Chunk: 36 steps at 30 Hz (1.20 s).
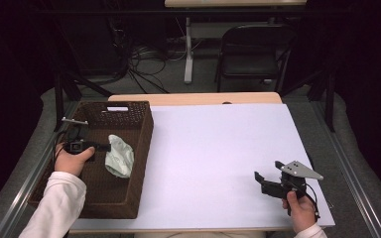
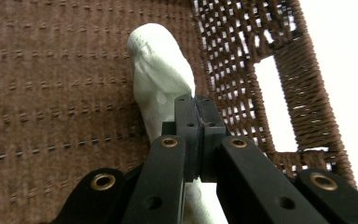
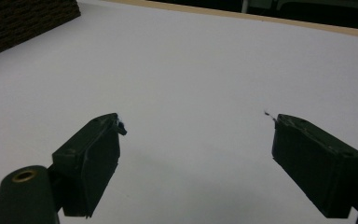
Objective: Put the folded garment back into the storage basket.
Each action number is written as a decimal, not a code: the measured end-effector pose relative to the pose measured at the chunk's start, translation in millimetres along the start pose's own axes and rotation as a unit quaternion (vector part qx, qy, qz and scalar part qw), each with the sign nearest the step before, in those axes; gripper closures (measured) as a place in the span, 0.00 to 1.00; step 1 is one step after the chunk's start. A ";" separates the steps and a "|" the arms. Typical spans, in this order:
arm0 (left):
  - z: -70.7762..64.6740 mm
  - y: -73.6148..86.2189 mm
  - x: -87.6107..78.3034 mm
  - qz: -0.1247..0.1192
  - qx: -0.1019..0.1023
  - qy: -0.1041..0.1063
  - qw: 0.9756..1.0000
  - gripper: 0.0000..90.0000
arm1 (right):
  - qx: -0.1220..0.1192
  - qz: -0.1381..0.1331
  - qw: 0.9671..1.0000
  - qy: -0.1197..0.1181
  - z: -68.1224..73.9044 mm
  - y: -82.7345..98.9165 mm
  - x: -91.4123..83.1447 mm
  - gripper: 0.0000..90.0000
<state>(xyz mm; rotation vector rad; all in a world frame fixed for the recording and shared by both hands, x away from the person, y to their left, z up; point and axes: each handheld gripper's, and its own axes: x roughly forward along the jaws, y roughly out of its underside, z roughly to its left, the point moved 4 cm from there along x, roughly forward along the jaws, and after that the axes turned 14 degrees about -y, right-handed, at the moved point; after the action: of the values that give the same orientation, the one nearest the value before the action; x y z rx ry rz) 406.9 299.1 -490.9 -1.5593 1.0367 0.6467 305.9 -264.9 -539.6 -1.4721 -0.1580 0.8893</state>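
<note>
High view first: a brown woven basket stands on the left part of the white table; inside the basket, near its right wall, lies a pale cloth; the left gripper reaches into the basket from its left side and its tip is at the upper edge of the cloth; the right gripper is well apart from the basket, near the table's right front corner, with its jaws spread.

Left gripper view: the jaws of the left gripper are pressed together with no gap that I can see; the cloth lies on the basket floor directly behind and under the tip, beside the wall with the handle opening; whether a fold of cloth is caught between the jaws I cannot tell, because the jaws hide that place.

Right gripper view: the right gripper is wide apart and holds nothing; bare table is under it, and a corner of the basket shows far off.

My judgement of the risk: if only a thin edge of cloth is pinched, it may slip out when lifted; the cloth may also snag on the rough weave, and a hard pull could drag the light basket.
</note>
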 end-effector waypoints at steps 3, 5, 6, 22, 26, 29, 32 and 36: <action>5.1 1.4 0.2 0.004 0.001 -0.010 1.000 1.00 | -0.003 0.003 1.000 0.002 -0.3 0.1 0.0 0.16; 8.8 2.6 0.7 0.010 0.002 -0.015 1.000 1.00 | -0.003 0.001 1.000 0.003 -0.3 0.1 0.3 0.16; 9.9 3.3 1.7 0.008 -0.003 -0.020 1.000 1.00 | -0.003 0.002 1.000 0.002 -0.2 0.1 0.3 0.16; 33.9 11.0 16.4 0.025 -0.030 -0.062 0.997 0.99 | -0.002 0.003 1.000 0.002 -0.6 0.2 0.0 0.16; 37.7 12.4 18.3 0.026 -0.037 -0.063 0.997 0.99 | -0.002 0.004 1.000 0.002 -0.5 0.2 -0.1 0.16; 40.0 13.8 20.4 0.027 -0.039 -0.064 0.997 0.98 | 0.000 0.003 1.000 0.002 -0.3 0.3 0.0 0.16; 42.0 15.0 22.0 0.029 -0.042 -0.066 0.996 0.97 | -0.002 0.002 1.000 0.001 -0.7 0.3 0.2 0.16; 44.4 16.3 23.5 0.029 -0.044 -0.067 0.996 0.96 | -0.001 0.003 1.000 0.001 -0.2 0.2 0.0 0.16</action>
<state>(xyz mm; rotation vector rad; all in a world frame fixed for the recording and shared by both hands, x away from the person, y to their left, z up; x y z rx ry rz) 409.0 334.9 -529.6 -1.5426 0.9674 0.8358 305.9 -265.1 -539.9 -1.4757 -0.1533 0.8915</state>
